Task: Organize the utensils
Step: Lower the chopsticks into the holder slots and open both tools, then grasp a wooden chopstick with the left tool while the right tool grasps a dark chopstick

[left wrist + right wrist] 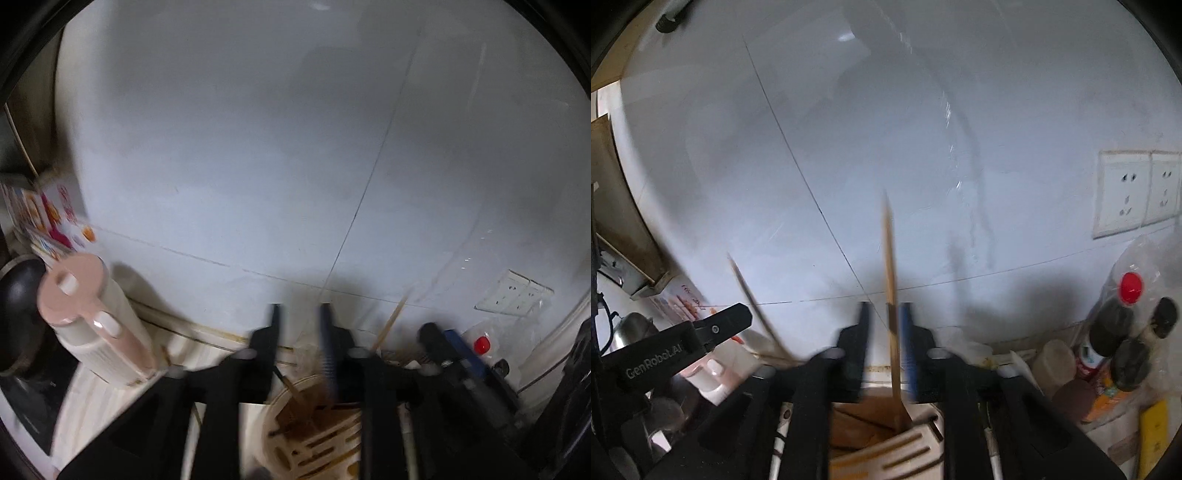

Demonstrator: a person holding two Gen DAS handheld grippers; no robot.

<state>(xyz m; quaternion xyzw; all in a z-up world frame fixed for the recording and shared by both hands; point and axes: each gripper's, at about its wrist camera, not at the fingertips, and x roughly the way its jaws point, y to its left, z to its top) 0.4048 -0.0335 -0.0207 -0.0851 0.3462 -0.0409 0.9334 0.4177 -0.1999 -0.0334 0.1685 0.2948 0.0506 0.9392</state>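
A cream slotted utensil holder (325,439) stands just below my left gripper (300,314), with several wooden chopsticks in it. The left jaws stand apart with nothing between the tips. One chopstick (391,321) leans out to the right. In the right wrist view, my right gripper (885,314) hangs over the same holder (897,446). An upright wooden chopstick (888,251) rises from the holder between its fingers, close to the blue-padded right one, with a gap on its left. Another chopstick (753,302) leans left, near the left gripper's finger (727,323).
A white jug with a pink lid (99,325) stands left of the holder, beside a dark pot (18,295) and a colourful box (40,218). Dark bottles, one red-capped (1130,288), crowd the right. Wall sockets (1137,192) sit on the tiled wall close behind.
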